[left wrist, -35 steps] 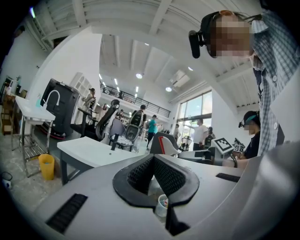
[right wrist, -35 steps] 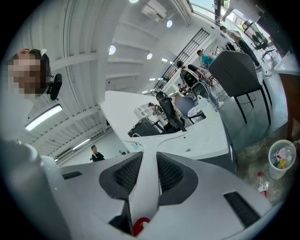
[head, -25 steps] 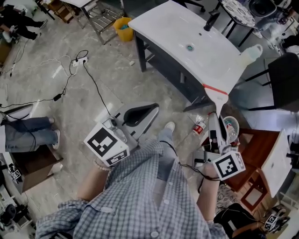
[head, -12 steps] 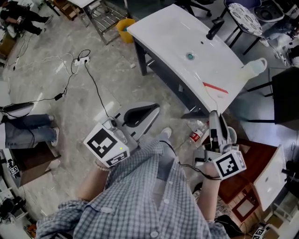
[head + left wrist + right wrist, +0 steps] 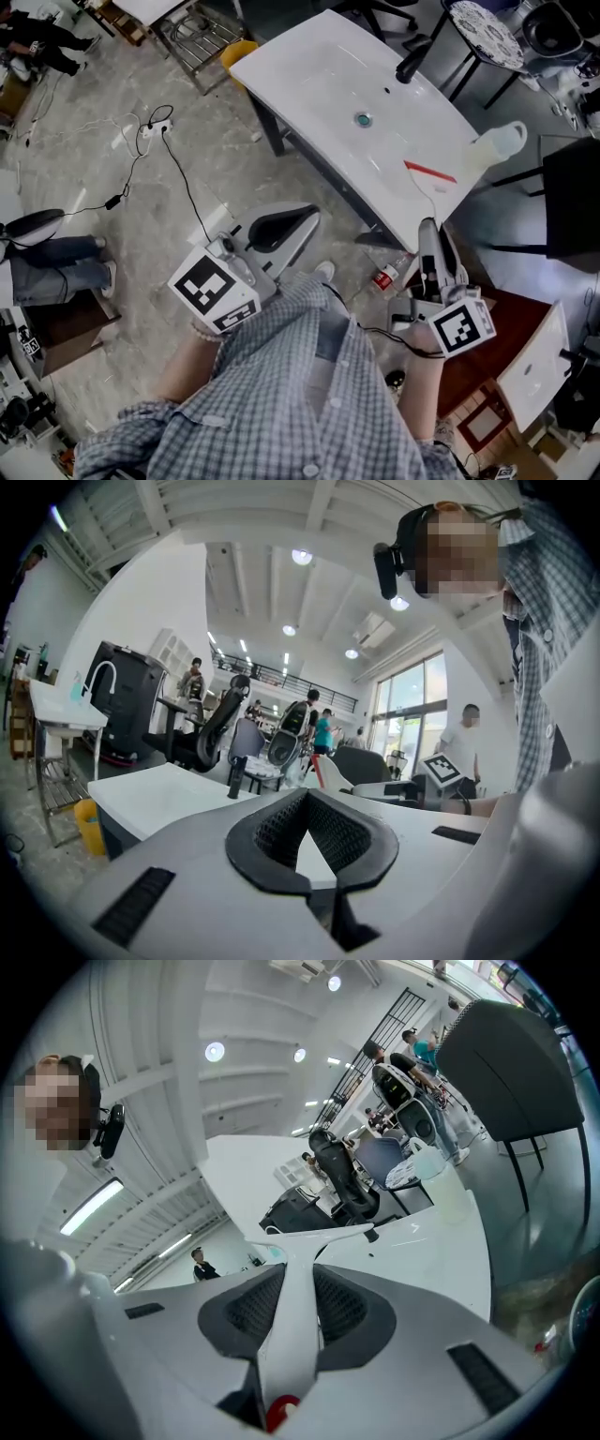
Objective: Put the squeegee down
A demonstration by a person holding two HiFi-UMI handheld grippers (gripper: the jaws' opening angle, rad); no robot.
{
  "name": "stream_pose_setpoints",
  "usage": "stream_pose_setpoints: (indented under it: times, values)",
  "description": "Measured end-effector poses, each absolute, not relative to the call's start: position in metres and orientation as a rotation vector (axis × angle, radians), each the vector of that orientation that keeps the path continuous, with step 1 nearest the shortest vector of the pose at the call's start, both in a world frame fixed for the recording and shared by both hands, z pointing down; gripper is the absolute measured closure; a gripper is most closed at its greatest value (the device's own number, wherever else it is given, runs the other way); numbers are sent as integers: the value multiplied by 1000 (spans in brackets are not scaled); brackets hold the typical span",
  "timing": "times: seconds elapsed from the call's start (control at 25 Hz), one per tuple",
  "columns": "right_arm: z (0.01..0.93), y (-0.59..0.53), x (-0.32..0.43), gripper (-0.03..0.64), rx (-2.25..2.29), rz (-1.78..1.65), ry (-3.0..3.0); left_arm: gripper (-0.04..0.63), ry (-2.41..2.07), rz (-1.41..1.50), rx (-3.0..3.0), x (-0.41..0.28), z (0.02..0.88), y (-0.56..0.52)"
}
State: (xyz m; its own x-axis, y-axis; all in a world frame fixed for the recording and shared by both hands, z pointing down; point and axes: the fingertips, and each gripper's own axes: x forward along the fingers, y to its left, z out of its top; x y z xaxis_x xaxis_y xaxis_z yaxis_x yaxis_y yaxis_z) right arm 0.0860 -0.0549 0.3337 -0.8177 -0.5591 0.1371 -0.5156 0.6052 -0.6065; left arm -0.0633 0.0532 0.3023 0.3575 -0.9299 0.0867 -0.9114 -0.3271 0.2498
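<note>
Holding the white-handled, red-bladed plastic squeegee [image 5: 433, 199] clamped in my right tool [image 5: 433, 231], at the white sink tabletop's [image 5: 319, 75] edge; left tool [image 5: 306, 220] closed, empty. Next I'd lower it flat, then release.
</note>
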Motion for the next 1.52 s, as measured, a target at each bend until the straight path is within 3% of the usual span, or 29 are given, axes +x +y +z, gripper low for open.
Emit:
stream_pose_setpoints:
  times: [0.96,1.52]
  values:
    - [342,-105,167,525,-1093,-1020,2616,589,-1498,-43,2487,-2,293,-28]
    - [339,-126,178,525,-1265,-988,2521,589,-1316,-25,2598,7,283,-69]
